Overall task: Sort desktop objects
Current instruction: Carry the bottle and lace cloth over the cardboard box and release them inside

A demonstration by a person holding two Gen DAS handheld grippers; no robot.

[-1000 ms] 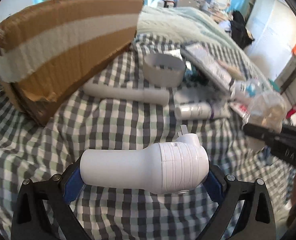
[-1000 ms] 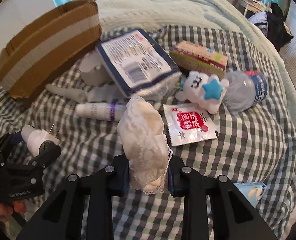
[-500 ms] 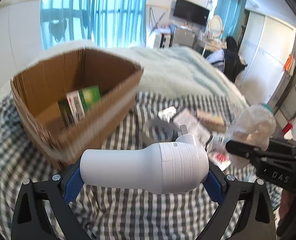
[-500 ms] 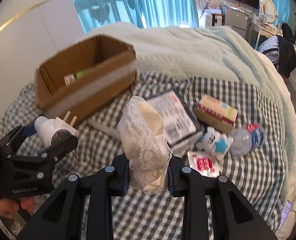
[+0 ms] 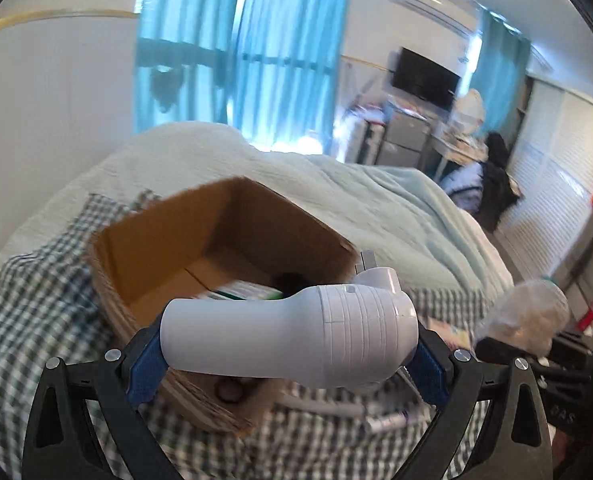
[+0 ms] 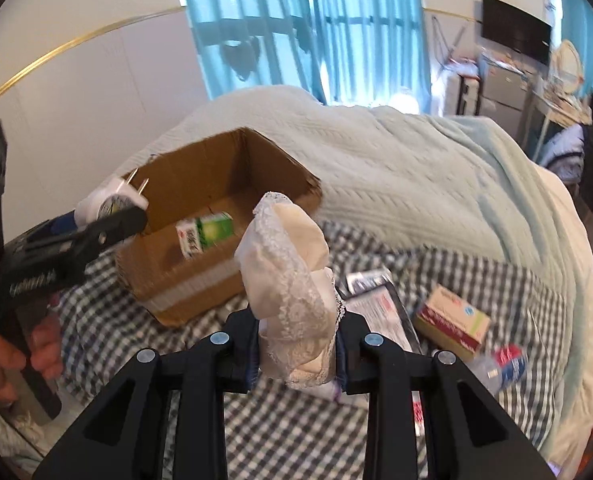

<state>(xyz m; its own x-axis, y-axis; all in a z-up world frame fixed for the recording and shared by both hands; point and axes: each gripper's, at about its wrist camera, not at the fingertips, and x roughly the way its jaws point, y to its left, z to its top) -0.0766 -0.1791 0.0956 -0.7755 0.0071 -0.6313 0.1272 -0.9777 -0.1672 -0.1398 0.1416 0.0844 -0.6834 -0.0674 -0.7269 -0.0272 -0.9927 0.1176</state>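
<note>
Left gripper (image 5: 288, 354) clamped on a white plug-in device (image 5: 288, 340), held crosswise between the blue pads; its two metal prongs show in the right wrist view (image 6: 138, 188). Device is in the air, in front of and above the near wall of the open cardboard box (image 5: 184, 248).

Right gripper (image 6: 296, 354) narrow, pinching a cream lace-trimmed fabric bundle (image 6: 288, 288) that sticks up from between the fingers. Bundle is also airborne, just right of the box in that view.

Box sits on a checked cloth (image 6: 288, 432) over the bed, with a green-and-white carton (image 6: 204, 234) inside. On the cloth to the right: a flat printed packet (image 6: 380, 312), a small red-and-tan box (image 6: 452, 322), a clear plastic bottle (image 6: 504, 366). A person's hand (image 6: 12, 360) grips the left gripper's handle at the far left edge. Left view is motion-blurred.
</note>
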